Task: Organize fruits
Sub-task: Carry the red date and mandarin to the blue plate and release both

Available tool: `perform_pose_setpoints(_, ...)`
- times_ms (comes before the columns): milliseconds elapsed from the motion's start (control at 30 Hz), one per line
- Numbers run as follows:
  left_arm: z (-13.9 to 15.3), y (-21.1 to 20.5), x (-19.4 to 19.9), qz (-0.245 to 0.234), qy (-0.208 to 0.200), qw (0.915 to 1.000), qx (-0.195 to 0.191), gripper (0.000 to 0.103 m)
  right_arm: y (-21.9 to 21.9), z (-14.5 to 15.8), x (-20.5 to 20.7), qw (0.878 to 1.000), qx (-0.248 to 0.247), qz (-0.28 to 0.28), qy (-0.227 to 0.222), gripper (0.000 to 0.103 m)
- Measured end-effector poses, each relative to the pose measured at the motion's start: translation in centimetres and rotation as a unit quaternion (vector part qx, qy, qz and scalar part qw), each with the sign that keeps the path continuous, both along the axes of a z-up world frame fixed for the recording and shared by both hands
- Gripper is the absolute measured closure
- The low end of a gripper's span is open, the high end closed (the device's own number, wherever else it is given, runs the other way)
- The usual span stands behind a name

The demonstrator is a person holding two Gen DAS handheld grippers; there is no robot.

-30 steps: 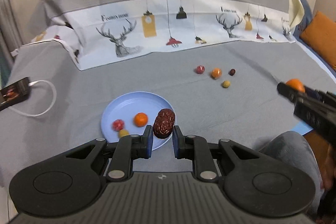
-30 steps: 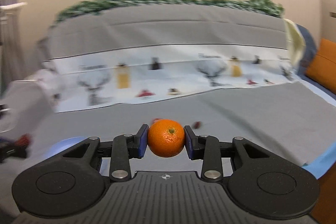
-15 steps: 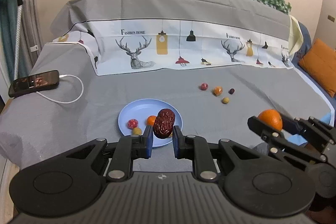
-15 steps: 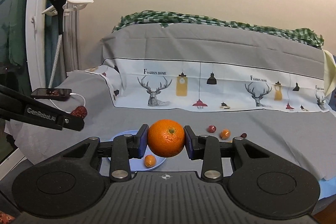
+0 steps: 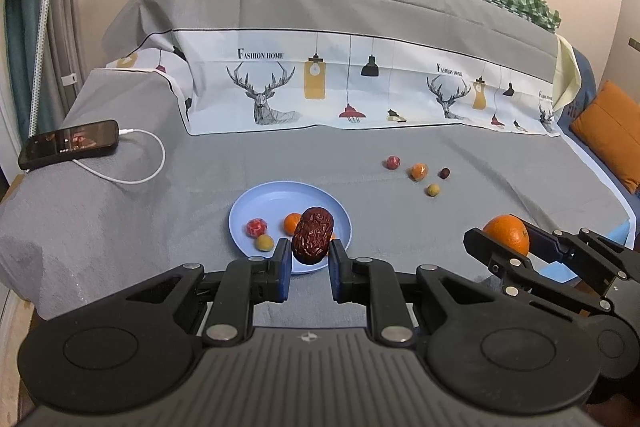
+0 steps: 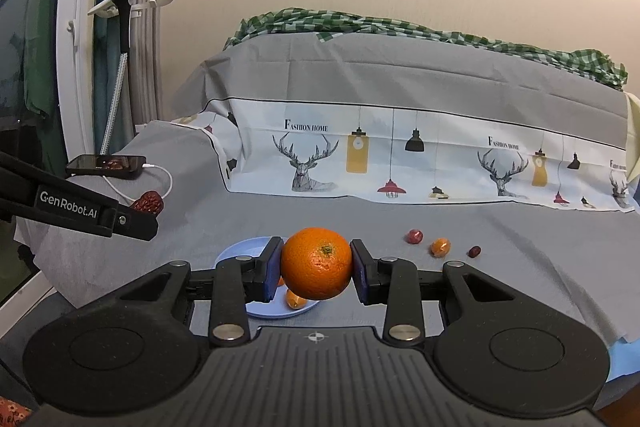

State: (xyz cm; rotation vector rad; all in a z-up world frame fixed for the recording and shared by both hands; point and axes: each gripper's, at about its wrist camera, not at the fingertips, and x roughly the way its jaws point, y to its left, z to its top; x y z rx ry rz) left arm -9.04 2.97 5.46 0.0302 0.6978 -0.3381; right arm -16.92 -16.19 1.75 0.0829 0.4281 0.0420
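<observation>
Across the grey-covered bed (image 5: 500, 163), a printed sheet (image 5: 360, 87) with deer and lamps drapes the raised back. On the left edge lies a phone (image 5: 70, 143) with a white cable (image 5: 148, 167) attached. Near the front edge rests a blue plate (image 5: 276, 199) carrying a red fruit (image 5: 256, 227), a small orange fruit (image 5: 291, 223) and a yellowish fruit (image 5: 265, 243); a further piece seems to lie behind the raised fruit, partly hidden. Well apart, to the right, four small fruits (image 5: 418, 171) lie loose on the cover. The right gripper (image 6: 316, 269) is clamped on an orange (image 6: 316, 263), held above the bed beside the plate. The left gripper (image 5: 308, 257) is clamped on a wrinkled red date (image 5: 313, 235), held above the plate's near rim.
</observation>
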Motion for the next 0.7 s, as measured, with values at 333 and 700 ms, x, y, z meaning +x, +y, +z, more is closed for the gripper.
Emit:
perform_pose_setpoints(333,-1.1,0.2,1.2,-0.001,0.015,0.9999,-0.004,0.082,0.2,-0.6,1.1,1.0,-0.002,0.005,0.018,0.066)
perform_pose_setpoints(700,-1.6,-0.1,2.4,-0.007,0.025,0.9997,-0.001,0.082,0.1,-1.1,1.9,1.0,-0.002,0.007,0.03,0.066)
